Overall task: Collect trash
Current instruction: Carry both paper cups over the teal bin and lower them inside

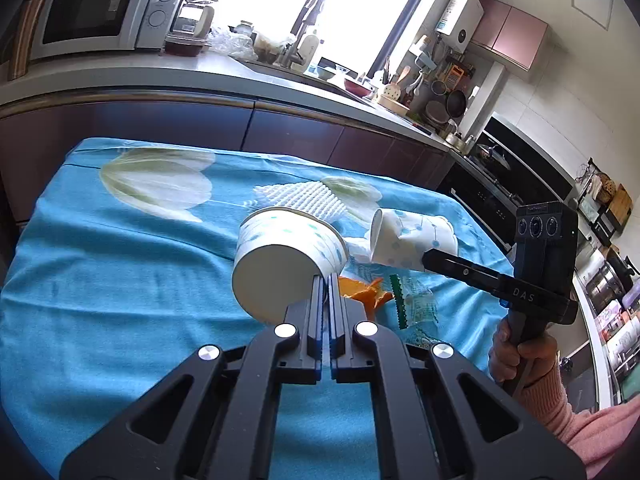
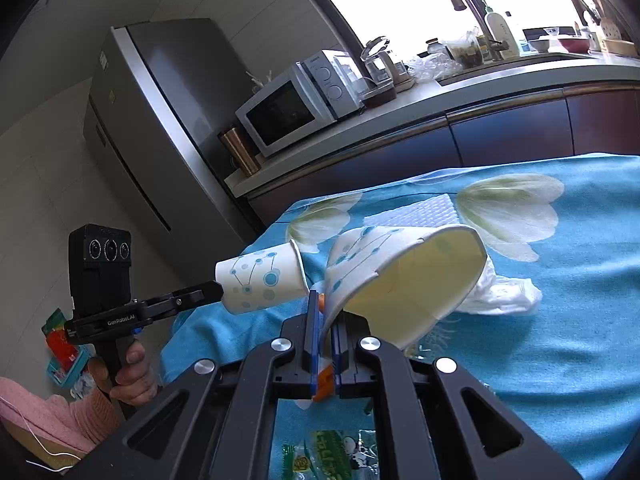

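Kitchen bench (image 1: pixel 120 280) under blue cloth: our left claw (image 1: pixel 327 280) pinches one paper cup (image 1: pixel 280 264), right claw (image 2: pixel 325 304) pinches crushed cup (image 2: pixel 400 280) at 2 o'clock.

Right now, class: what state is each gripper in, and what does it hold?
Left gripper: shut on a paper cup.
Right gripper: shut on a second paper cup, squashed.

Blue floral tablecloth (image 1: pixel 120 280) spread beneath fingers. Microwave (image 1: pixel 100 12) on countertop (image 1: pixel 224 68) far ahead-left of left fingers; faucet (image 1: pixel 296 40) farther ahead; oven (image 1: pixel 492 188) off right. Grey fridge (image 2: pixel 152 120) far left of right fingers.
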The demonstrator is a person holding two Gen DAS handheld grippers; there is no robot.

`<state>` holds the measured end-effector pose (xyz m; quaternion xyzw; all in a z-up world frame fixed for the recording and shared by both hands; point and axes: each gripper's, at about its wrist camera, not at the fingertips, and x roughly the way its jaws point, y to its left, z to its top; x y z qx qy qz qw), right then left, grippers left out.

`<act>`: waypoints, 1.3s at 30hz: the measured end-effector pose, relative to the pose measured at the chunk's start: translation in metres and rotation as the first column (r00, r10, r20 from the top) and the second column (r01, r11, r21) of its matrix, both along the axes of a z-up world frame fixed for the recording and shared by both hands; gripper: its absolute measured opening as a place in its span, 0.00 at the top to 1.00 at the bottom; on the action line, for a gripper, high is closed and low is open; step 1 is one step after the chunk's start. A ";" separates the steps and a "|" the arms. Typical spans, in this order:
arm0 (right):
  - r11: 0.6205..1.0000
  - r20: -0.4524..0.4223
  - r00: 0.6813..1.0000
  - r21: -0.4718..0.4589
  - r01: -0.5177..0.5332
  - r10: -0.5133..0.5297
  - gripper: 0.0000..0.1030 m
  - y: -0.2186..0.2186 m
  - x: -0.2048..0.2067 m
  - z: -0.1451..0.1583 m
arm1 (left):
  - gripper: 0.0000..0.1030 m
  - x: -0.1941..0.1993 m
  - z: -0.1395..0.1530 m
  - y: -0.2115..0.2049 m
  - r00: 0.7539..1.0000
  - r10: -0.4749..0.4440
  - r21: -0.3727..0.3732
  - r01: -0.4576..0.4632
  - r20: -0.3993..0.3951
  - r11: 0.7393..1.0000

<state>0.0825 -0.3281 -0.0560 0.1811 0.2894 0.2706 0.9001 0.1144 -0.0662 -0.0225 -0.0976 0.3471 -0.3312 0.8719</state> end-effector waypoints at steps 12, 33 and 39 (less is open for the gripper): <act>0.986 0.002 0.987 -0.053 -0.161 0.161 0.96 0.085 0.003 0.007 | 0.97 -0.039 0.006 0.085 0.992 0.124 -0.026 -0.123 0.023 0.992; 0.896 -0.012 0.903 -0.119 -0.428 0.430 0.96 0.242 0.028 0.015 | 0.98 -0.085 0.010 0.247 0.891 0.451 -0.042 -0.450 0.044 0.892; 0.857 -0.017 0.868 -0.149 -0.494 0.497 0.96 0.283 0.034 0.018 | 0.98 -0.084 -0.003 0.291 0.841 0.540 -0.039 -0.540 0.013 0.841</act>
